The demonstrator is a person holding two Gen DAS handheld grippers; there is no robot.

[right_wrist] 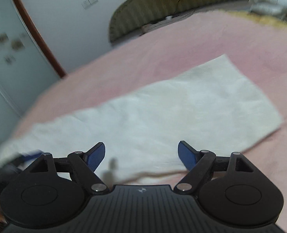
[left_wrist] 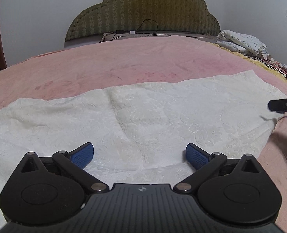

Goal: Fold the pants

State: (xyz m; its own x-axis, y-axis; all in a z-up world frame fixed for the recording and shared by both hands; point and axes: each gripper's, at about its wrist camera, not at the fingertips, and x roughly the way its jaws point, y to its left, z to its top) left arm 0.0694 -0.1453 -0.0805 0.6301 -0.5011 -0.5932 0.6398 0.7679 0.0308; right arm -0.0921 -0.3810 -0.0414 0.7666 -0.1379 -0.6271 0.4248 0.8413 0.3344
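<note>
I see the cream embossed-fabric pants (left_wrist: 143, 116) flat on the pink bed cover (left_wrist: 124, 62), near edge under my left tongs (left_wrist: 139, 155) and right tongs (right_wrist: 141, 155), both spread, gripping nothing.

dim, even light (right view motion-blurred), fisheye-warped edges

Pants (left_wrist: 143, 112): cream embossed matt cloth; blanket (left_wrist: 124, 58): pink fleecy plush.

We can make out only dark cursive script printed on the folded white bedding (left_wrist: 240, 42) at the upper right of the left wrist view, too small to read, and a small emblem (left_wrist: 141, 189) without letters on the gripper body.
</note>
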